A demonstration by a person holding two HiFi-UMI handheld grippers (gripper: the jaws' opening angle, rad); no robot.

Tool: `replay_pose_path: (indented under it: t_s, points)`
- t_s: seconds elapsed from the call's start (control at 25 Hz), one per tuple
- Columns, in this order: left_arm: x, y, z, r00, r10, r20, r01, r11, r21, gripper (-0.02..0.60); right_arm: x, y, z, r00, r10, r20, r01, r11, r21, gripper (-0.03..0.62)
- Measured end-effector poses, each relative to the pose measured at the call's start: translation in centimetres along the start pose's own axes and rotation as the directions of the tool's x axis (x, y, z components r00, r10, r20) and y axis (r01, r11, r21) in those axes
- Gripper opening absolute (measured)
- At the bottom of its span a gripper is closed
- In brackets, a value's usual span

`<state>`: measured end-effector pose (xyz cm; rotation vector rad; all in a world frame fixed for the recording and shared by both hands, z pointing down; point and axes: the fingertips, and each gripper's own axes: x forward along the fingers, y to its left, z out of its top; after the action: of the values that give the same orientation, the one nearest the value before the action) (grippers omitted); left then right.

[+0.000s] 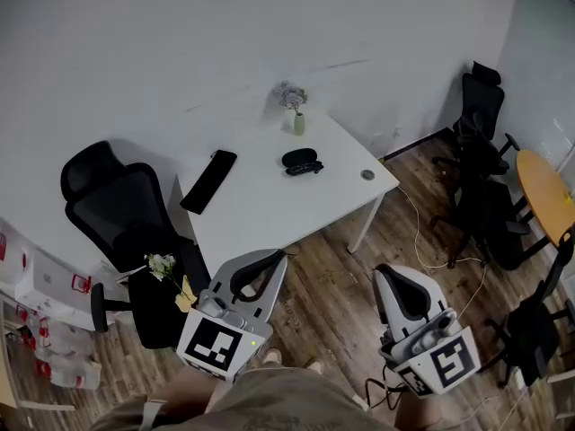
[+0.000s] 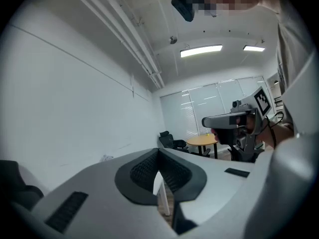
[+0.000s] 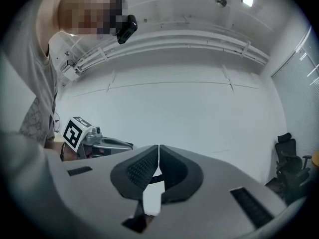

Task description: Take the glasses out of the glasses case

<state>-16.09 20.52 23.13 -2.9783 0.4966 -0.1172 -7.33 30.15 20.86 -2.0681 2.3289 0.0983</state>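
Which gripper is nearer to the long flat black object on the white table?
Left. The left gripper hangs by the table's near edge, below the long flat black object; the right gripper is over the floor, farther right.

The grey-and-black left gripper point(image 1: 272, 259) is held low in front of the person and points level. Its ribbed black fingers point(image 2: 142, 171) are pressed together with nothing between them. The matching right gripper point(image 1: 388, 273) is alongside it, well apart and also level, its fingers point(image 3: 139, 169) likewise closed and empty.
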Motion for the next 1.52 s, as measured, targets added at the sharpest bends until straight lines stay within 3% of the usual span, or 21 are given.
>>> replay_pose_path:
  t_s: [0.4,0.64,0.72,0.76,0.8,1.12,1.52]
  points:
    - [2.2,-4.3,-0.8,1.000,-0.022,-0.014,0.022,1.000,-0.012,0.015,-3.2,-3.4,-1.1,1.000,-0.012,-0.019,0.012,1.000,-0.001,0.034]
    - [3.8,-3.8,-1.4,1.000,-0.017,-0.022,0.017,1.000,-0.012,0.015,-2.6,-4.5,-2.1,1.000,0.014,-0.028,-0.015,1.000,-0.007,0.036]
    - [4.5,-3.0,-1.7,1.000,-0.013,-0.023,0.012,1.000,-0.018,0.015,-1.6,-5.1,-2.6,0.999,0.018,-0.032,-0.018,1.000,0.004,0.064]
    - [5.0,-2.6,-1.9,1.000,-0.012,-0.026,0.011,1.000,-0.021,0.015,-0.9,-5.4,-3.0,0.999,0.019,-0.043,-0.019,1.000,0.007,0.120]
    - [5.5,-2.1,-2.3,0.999,-0.013,-0.031,0.012,1.000,-0.024,0.015,-0.3,-5.8,-3.4,0.998,0.019,-0.057,-0.018,1.000,0.006,0.132]
    - [11.6,2.3,-5.5,0.997,-0.035,-0.071,0.030,0.998,-0.060,0.015,6.0,-10.2,-6.6,0.990,0.031,-0.138,-0.031,1.000,0.001,0.127]
    - [20.2,11.9,-8.1,0.994,-0.022,-0.104,0.012,0.995,-0.096,0.015,17.4,-16.7,-9.8,0.971,0.054,-0.232,-0.050,0.998,0.024,0.132]
